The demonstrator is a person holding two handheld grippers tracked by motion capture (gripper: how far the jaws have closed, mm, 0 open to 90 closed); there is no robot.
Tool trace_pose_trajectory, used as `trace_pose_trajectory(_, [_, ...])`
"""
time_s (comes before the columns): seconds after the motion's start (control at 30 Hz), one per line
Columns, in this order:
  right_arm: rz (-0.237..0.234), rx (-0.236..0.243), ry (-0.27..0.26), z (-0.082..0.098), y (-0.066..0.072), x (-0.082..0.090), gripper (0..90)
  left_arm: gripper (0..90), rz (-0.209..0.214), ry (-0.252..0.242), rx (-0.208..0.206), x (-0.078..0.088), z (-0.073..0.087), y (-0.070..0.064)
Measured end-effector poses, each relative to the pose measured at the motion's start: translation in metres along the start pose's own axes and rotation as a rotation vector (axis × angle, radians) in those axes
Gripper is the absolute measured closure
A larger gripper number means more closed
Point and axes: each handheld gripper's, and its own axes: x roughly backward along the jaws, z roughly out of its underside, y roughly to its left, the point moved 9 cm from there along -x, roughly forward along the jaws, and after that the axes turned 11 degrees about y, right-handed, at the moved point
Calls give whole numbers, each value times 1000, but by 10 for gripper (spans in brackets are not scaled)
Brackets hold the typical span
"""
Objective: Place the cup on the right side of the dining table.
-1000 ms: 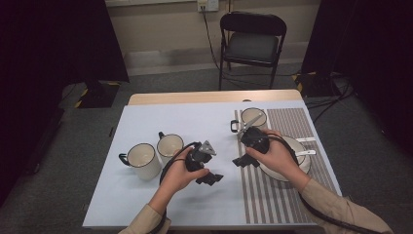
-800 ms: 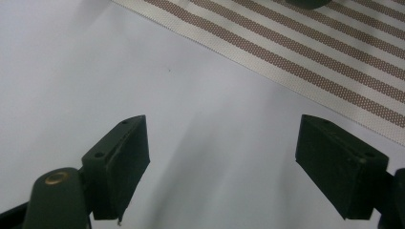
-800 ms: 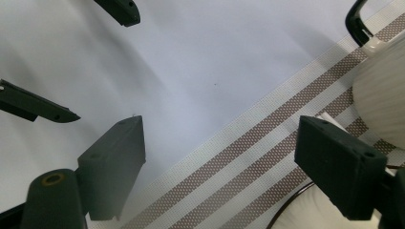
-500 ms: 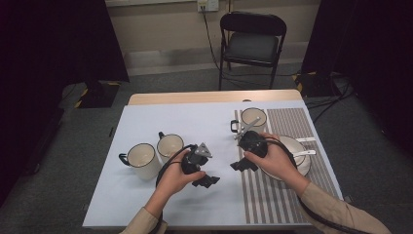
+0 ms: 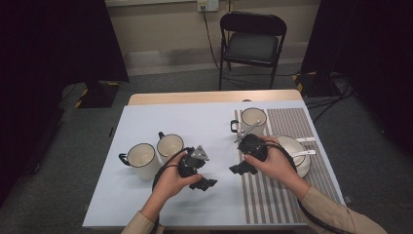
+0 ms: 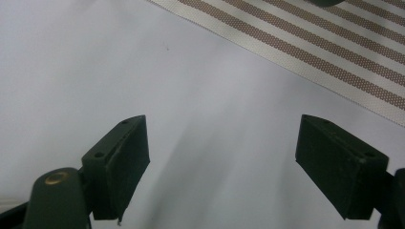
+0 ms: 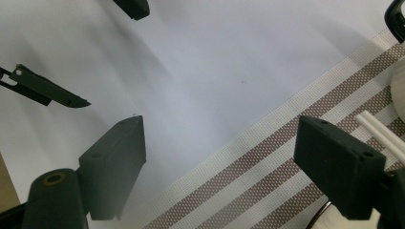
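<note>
Three mugs (image 5: 170, 145) nr bowl (image 5: 297, 148)

— Can we see the whole plate (image 5: 303, 155)?
— No, the right hand (image 5: 275, 163) covers its near left part, and we cannot make out what the white pieces (image 5: 306, 146) lying over its far rim are.
— And in the right gripper view?
— The mug handle (image 7: 396, 21) is cut off at the top right corner, and the white sticks (image 7: 380, 131) run out of frame.
</note>
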Motion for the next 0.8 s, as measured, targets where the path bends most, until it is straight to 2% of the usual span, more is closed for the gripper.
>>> trace_pose_trajectory(0.8, [-24, 15, 8, 15, 14, -8, 173, 185, -2, 10, 3, 1, 17, -1])
